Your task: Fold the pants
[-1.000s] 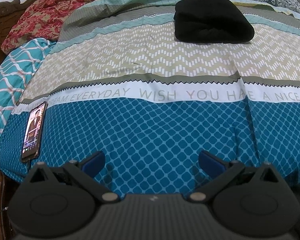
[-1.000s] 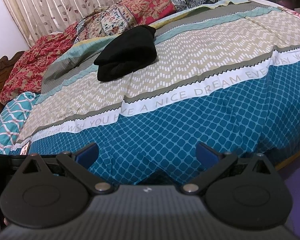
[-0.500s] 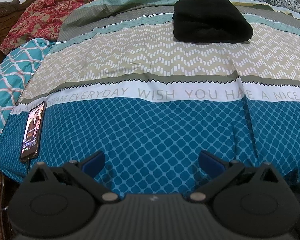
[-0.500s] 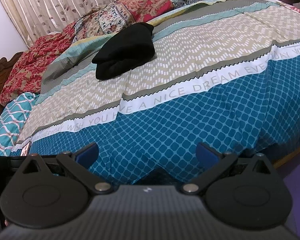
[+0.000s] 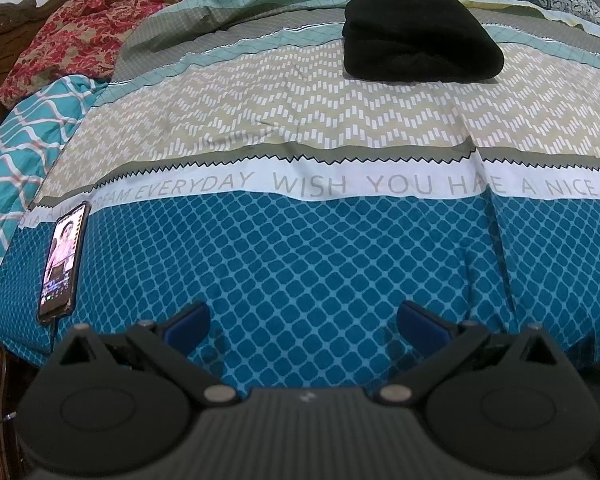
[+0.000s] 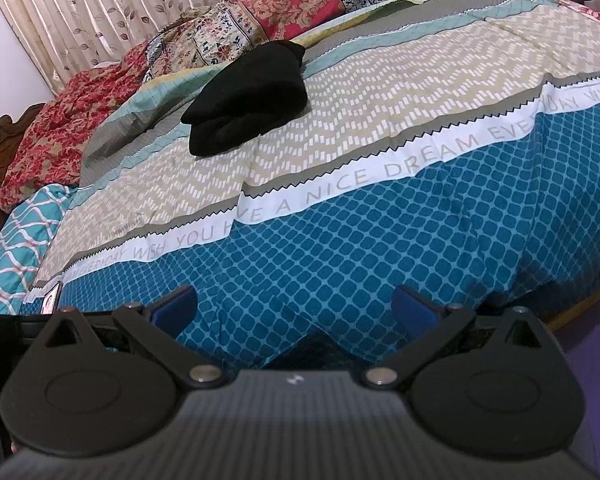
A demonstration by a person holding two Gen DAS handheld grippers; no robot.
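The wide bed (image 5: 300,264), covered by a striped bedspread of teal lattice, white lettered band and beige zigzag print, fills both of my views. Along its far edge I see a heap of red floral quilts (image 5: 60,44) and, in the right wrist view, a pale curtain with a leaf print (image 6: 112,12) behind them. The black folded pants (image 5: 420,36) lie as a thick bundle on the far beige and grey stripes, well apart from both of my tools; from the right wrist they sit up and to the left (image 6: 252,96).

My left claw (image 5: 303,322) is held low over the near teal edge of the bed, pointing across it toward the pants, its blue-padded fingers (image 5: 188,320) spread wide and gripping nothing. My right claw (image 6: 296,306) hangs just off the bed's near edge, angled toward the left, likewise released with its jaws apart and empty.

A slim black smartphone with a lit screen (image 5: 62,264) lies flat on the bed's left edge.
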